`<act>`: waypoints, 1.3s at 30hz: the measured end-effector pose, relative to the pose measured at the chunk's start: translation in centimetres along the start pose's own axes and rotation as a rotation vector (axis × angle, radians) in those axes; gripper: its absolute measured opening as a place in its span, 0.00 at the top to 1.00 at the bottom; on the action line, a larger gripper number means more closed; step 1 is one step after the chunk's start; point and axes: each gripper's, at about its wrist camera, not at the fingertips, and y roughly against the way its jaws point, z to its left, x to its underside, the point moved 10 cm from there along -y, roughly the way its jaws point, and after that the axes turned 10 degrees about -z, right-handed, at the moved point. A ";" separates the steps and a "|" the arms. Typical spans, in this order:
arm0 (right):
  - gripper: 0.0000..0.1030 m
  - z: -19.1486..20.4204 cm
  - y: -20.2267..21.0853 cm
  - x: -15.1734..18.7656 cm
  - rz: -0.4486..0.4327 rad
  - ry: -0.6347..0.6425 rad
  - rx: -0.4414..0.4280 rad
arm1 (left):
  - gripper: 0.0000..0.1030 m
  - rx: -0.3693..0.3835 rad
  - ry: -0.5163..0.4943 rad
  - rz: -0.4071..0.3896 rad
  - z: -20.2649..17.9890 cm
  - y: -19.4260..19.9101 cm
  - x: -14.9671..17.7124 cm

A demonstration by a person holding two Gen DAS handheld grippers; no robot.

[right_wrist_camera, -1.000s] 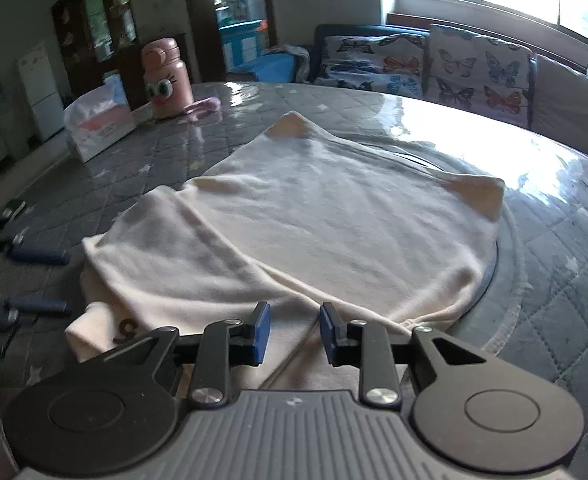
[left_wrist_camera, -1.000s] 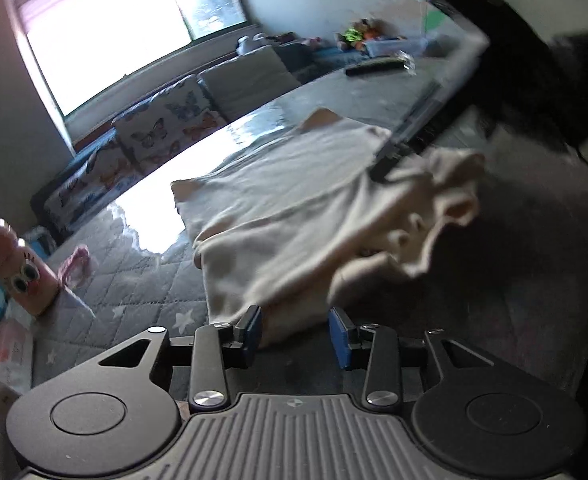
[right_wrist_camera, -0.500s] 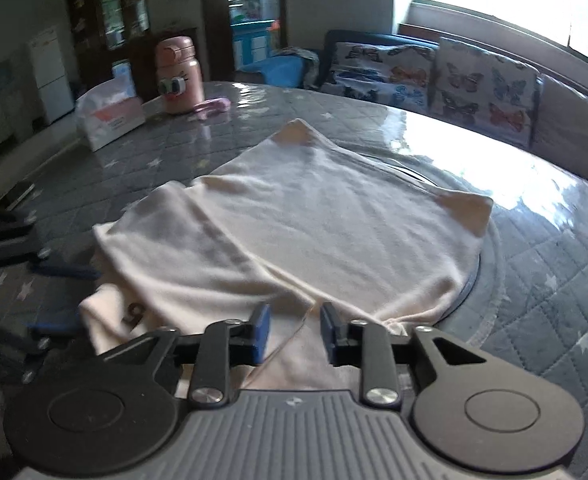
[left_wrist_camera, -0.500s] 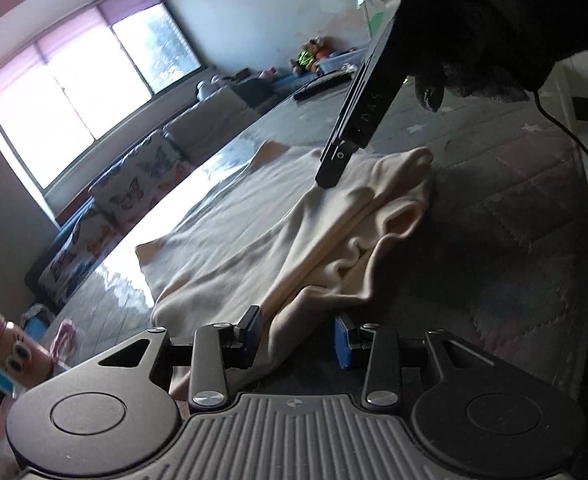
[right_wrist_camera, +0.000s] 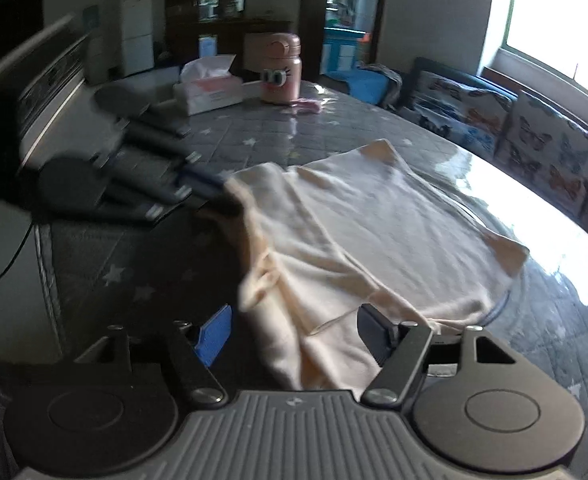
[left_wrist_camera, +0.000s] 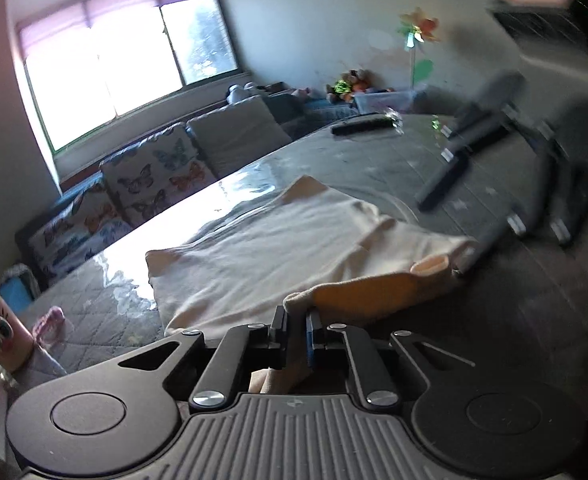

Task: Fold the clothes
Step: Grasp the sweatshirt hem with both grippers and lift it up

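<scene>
Grey star-quilted tabletop [right_wrist_camera: 278,140] held a cream knit garment [right_wrist_camera: 374,232], its edge pinched in the just-closed left gripper [left_wrist_camera: 296,322], while the right gripper [right_wrist_camera: 294,330] had just spread apart over it; no writing was legible.

Daylight floods in from the window [left_wrist_camera: 126,60], glaring white off the table [left_wrist_camera: 182,216] (near side in shadow); fisheye-bent edges, motion blur on both sides
</scene>
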 end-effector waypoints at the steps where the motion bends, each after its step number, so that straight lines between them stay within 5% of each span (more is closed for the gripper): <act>1: 0.31 0.2 -0.3 0.1 0.001 0.012 0.003 | 0.91 -0.001 0.017 0.002 0.4 -0.3 -0.2; 8: 0.38 0.3 -3.0 0.2 -0.047 0.075 0.049 | 0.91 -0.009 0.060 0.012 1.8 -1.5 -0.7; 11: 0.54 -0.1 -3.8 -0.1 -0.053 0.065 0.054 | 0.91 -0.003 0.062 0.014 1.8 -1.4 -0.5; 13: 0.77 -0.5 -4.3 -0.1 -0.035 0.031 0.045 | 0.89 -0.001 0.063 0.017 1.7 -1.3 -0.2; 16: 0.85 -1.4 -4.4 -0.3 -0.026 -0.055 0.031 | 0.87 -0.003 0.062 0.015 1.6 -0.6 0.1; 20: 0.87 -2.8 -4.0 -0.9 -0.031 -0.160 0.032 | 0.78 -0.008 0.030 0.004 1.1 0.8 0.7; 22: 0.87 -3.2 -3.8 -1.1 -0.036 -0.184 0.034 | 0.65 -0.024 0.004 0.010 0.9 1.4 1.4; 32: 0.88 -3.6 -3.4 -2.3 -0.064 -0.193 0.054 | 0.65 -0.139 -0.132 0.067 1.7 1.2 4.4; 34: 0.89 -3.6 -3.3 -2.3 -0.069 -0.196 0.060 | 0.80 -0.139 -0.150 0.067 1.8 1.0 4.6; 39: 0.89 -3.3 -2.5 -2.3 -0.086 -0.182 0.073 | 0.87 -0.125 -0.170 0.025 1.2 2.2 3.8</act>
